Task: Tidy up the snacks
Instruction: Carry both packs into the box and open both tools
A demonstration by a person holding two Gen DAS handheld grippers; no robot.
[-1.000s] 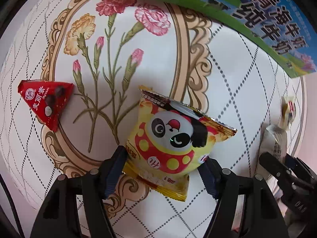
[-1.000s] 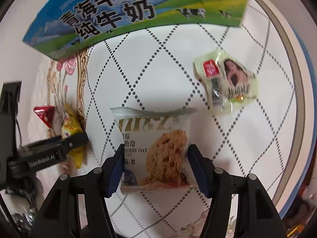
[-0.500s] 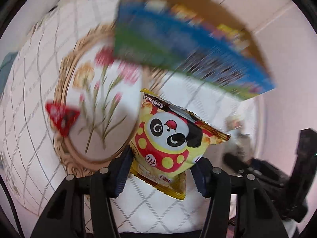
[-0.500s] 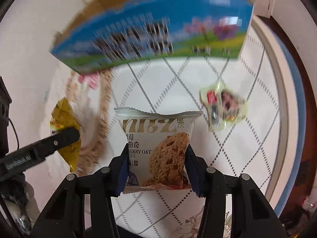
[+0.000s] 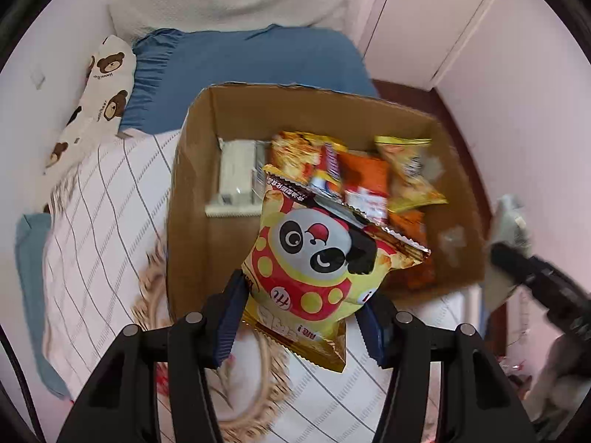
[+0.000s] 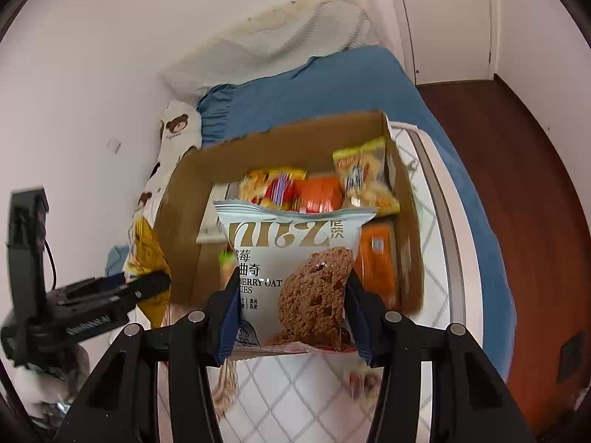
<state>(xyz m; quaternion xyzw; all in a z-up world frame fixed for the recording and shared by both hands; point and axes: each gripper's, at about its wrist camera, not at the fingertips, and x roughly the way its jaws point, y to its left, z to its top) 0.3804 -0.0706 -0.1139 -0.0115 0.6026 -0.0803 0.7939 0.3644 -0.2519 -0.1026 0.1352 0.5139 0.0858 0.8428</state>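
The left gripper [image 5: 303, 313] is clamped on a yellow panda snack bag [image 5: 317, 269], and the right gripper [image 6: 291, 313] is clamped on a white oat cookie packet [image 6: 291, 277]; both 2 packets hang in front of the open cardboard box [image 5: 192, 192], short of its near wall. Released too early, either could fall outside onto the quilted cover [image 5: 92, 221]. A blue bed [image 6: 332, 85], a bear-print pillow [image 5: 99, 96] and a white door [image 6: 443, 18] lie beyond.
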